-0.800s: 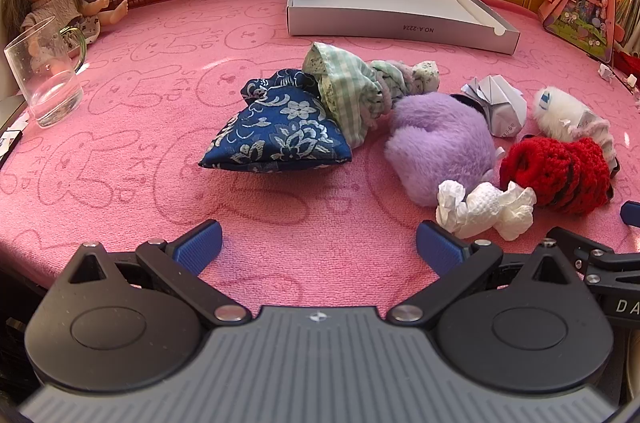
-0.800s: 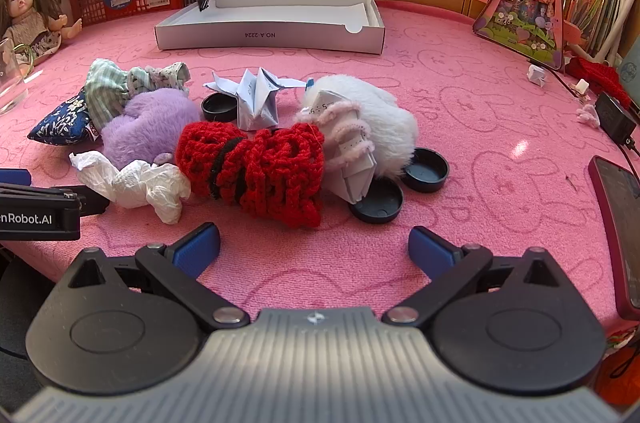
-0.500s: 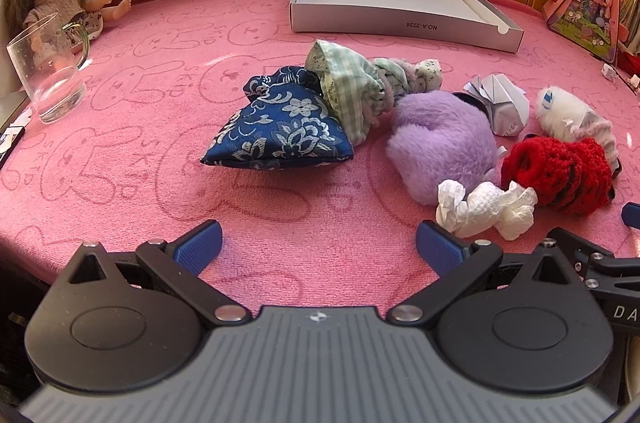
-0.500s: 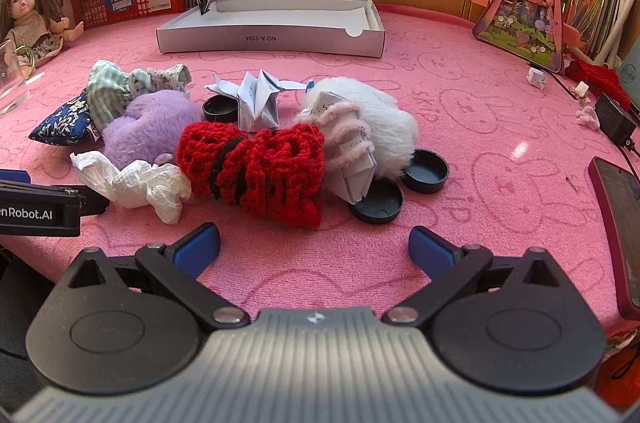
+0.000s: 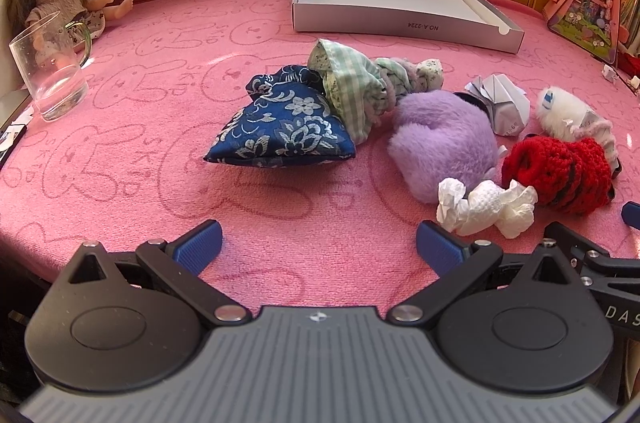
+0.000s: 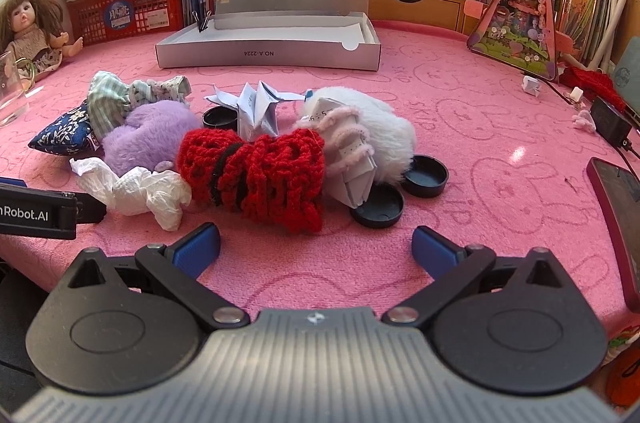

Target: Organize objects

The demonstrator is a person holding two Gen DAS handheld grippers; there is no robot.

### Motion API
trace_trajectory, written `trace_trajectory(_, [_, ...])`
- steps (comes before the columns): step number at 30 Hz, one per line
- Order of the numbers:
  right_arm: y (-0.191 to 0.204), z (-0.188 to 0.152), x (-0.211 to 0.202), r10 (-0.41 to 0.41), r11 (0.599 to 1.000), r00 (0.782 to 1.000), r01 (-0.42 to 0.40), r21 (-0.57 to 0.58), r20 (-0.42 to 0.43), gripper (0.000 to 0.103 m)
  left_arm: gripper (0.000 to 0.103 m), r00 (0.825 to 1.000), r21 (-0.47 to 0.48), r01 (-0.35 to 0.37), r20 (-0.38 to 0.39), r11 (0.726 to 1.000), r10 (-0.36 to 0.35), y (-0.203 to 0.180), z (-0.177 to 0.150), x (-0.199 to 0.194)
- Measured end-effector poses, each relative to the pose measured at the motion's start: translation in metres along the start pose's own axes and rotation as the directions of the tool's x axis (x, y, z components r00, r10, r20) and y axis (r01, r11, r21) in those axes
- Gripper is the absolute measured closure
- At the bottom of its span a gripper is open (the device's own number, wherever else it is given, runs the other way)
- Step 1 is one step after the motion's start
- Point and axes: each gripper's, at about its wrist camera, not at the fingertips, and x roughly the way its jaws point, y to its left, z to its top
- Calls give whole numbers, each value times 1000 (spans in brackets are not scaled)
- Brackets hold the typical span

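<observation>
Since a moment earlier the left gripper [image 5: 318, 247] had merely eased back a little and the right gripper [image 6: 316, 245] had kept its place, both with jaws wide apart and empty, so no sorting had begun. Just ahead of the right claw lay the chunky red crocheted bundle [image 6: 256, 175]; ahead of the left sat the silky blue floral pouch [image 5: 284, 131], and well beyond both the shallow open grey cardboard box [image 6: 268, 53].

Fuzzy pink terry tablecloth [image 5: 120, 151]

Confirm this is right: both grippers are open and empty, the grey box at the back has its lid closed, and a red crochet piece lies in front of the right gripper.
Not quite. The right wrist view shows the grey box with its lid standing open, not closed. The rest holds: left gripper and right gripper are open and empty, and the red crochet piece lies before the right one.
</observation>
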Motion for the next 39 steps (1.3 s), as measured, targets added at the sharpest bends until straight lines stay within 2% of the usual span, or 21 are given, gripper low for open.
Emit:
trace_trajectory(8, [1,0,-2,0,1000,1000,0,-6,3,0,0,1000,0,1,7,1000,-1,0,0,-2])
trace_trajectory(12, [3,3,-9,24,999,999,-23,-26,43,0,0,1000,6,18,12,1000,-18,0,0,-4])
trace_trajectory(15, [5,8,-16,29,998,996,-25,-50,85,1,0,998,24,54,41,998,-55,-1,1,-10])
trace_trajectory(19, [8,13,-19,26,997,993,-18,-72,119,6,2,993,68,66,97,996,-72,-7,1,-20])
trace_trajectory(24, [10,18,-21,49,996,990,-40,-75,130,11,22,986,57,117,115,992,-123,-7,3,-27])
trace_trajectory(29, [14,18,-18,75,995,991,-66,-81,115,22,40,976,58,166,132,984,-173,-7,3,-33])
trace_trajectory(39, [22,29,1,132,988,986,-122,-95,100,28,43,969,86,204,123,975,-214,-11,0,-35])
